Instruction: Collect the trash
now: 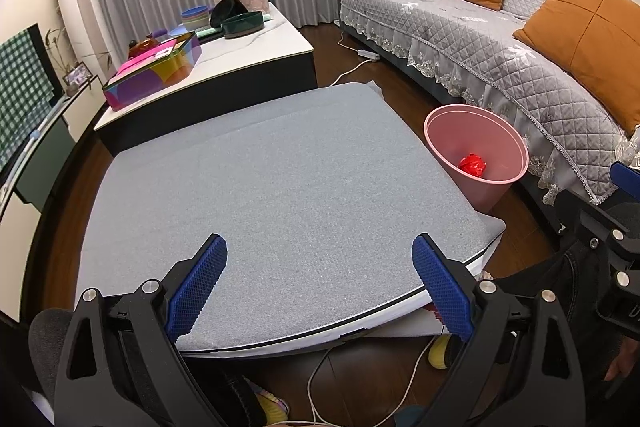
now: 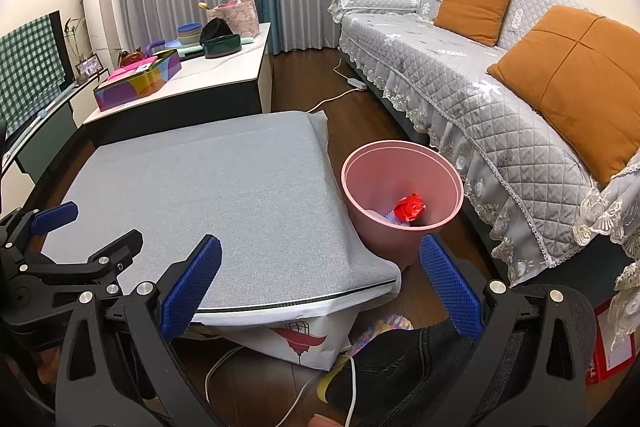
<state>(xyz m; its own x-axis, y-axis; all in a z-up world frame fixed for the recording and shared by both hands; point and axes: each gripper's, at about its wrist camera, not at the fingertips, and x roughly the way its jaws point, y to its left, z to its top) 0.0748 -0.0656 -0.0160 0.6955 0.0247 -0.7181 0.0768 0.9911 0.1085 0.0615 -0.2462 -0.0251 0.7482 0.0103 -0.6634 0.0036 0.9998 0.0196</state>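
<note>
Left wrist view shows the left tongs (image 1: 320, 247) released, blue pads wide apart, holding nothing, above the near edge of the grey-covered table (image 1: 280, 179). Right wrist view shows the right tongs (image 2: 320, 251) also released and empty, over the near right corner of this table. Just beside the table, on the floor, stands the pink bin (image 2: 402, 195). Inside it lies crumpled red trash (image 2: 409, 209). Behind the bin is the grey sofa (image 2: 460, 67) with orange cushions.
</note>
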